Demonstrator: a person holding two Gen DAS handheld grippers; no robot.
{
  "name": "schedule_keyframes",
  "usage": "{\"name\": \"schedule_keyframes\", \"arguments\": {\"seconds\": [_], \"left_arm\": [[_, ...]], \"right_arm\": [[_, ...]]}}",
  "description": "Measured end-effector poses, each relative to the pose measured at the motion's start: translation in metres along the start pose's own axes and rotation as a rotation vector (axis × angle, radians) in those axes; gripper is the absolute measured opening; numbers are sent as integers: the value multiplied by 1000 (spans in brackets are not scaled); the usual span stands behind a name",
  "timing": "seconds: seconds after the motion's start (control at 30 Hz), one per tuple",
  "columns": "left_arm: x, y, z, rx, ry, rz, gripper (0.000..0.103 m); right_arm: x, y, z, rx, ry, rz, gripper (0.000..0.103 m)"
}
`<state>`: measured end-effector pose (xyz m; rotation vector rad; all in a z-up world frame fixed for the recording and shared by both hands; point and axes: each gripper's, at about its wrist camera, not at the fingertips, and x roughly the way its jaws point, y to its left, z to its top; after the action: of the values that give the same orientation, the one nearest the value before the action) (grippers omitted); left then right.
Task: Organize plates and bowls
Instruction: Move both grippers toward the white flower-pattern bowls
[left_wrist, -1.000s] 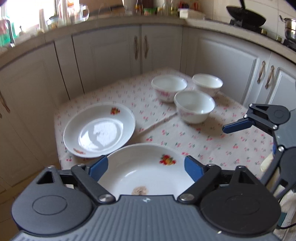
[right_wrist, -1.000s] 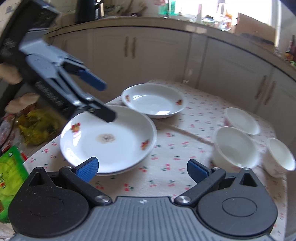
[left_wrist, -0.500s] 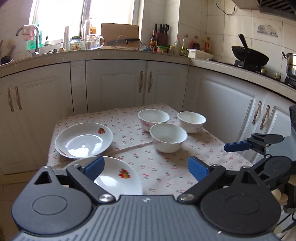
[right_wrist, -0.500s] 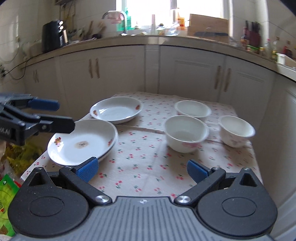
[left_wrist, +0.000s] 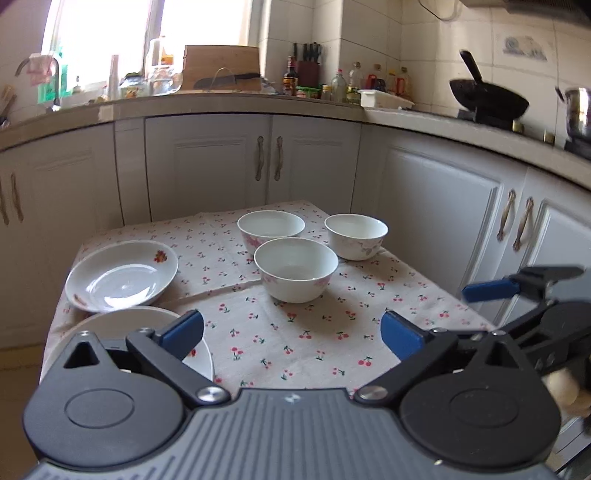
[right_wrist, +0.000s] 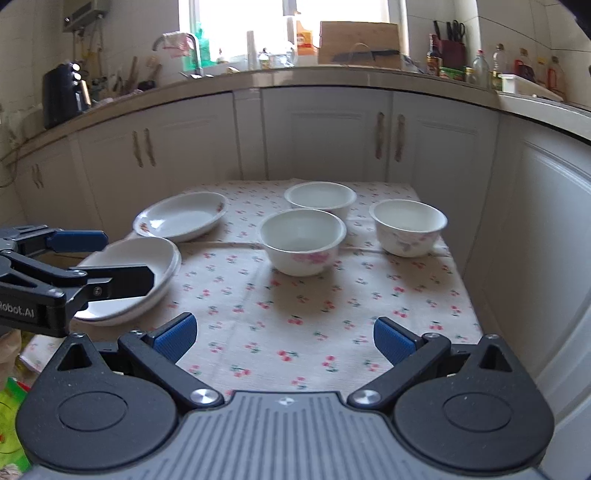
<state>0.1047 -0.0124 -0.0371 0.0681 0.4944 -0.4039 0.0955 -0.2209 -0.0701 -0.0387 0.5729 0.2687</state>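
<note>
Two white plates with fruit prints lie on the left of the cherry-print table: a far plate (left_wrist: 122, 275) (right_wrist: 181, 216) and a near plate (left_wrist: 147, 317) (right_wrist: 129, 273), which seems to rest on another plate. Three white bowls stand in a cluster: a front bowl (left_wrist: 295, 267) (right_wrist: 302, 240), a back bowl (left_wrist: 270, 226) (right_wrist: 320, 197) and a right bowl (left_wrist: 355, 234) (right_wrist: 407, 226). My left gripper (left_wrist: 291, 332) (right_wrist: 99, 254) is open and empty, level, near the table's front left. My right gripper (right_wrist: 284, 336) (left_wrist: 517, 282) is open and empty at the front edge.
The table (right_wrist: 295, 317) stands in a kitchen corner with white cabinets (left_wrist: 266, 166) behind and to the right (right_wrist: 546, 221). The counter holds bottles, a cutting board, a wok (left_wrist: 487, 98) and a sink tap. A green bag (right_wrist: 11, 417) lies on the floor at the left.
Both grippers have pulled back and tilted up from over the near plate to a level view of the whole table. Plates and bowls have not moved.
</note>
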Motion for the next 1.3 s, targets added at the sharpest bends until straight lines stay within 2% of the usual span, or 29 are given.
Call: {"name": "schedule_keyframes", "arguments": {"seconds": [0.27,0.47,0.6,0.8,1.17,1.3], "left_arm": [[35,-4,3,2,14,25,102],[67,-8,5,16,34,57,102],[84,-9,6,14,46,52,102],[113,-14,6,41,60,94,102],[153,-20,11,59,74,100,102],[161,-23,12,77,76,95,102]], "right_arm": [[18,-35,15,49,25,-49,103],[38,-49,34,64,62,3,103],[55,-53,47,48,91,47,103],[86,-57,71,39,124,132,103],[139,-58,102,-27,146,154,102],[152,-59,106,-34,166,164,98]]}}
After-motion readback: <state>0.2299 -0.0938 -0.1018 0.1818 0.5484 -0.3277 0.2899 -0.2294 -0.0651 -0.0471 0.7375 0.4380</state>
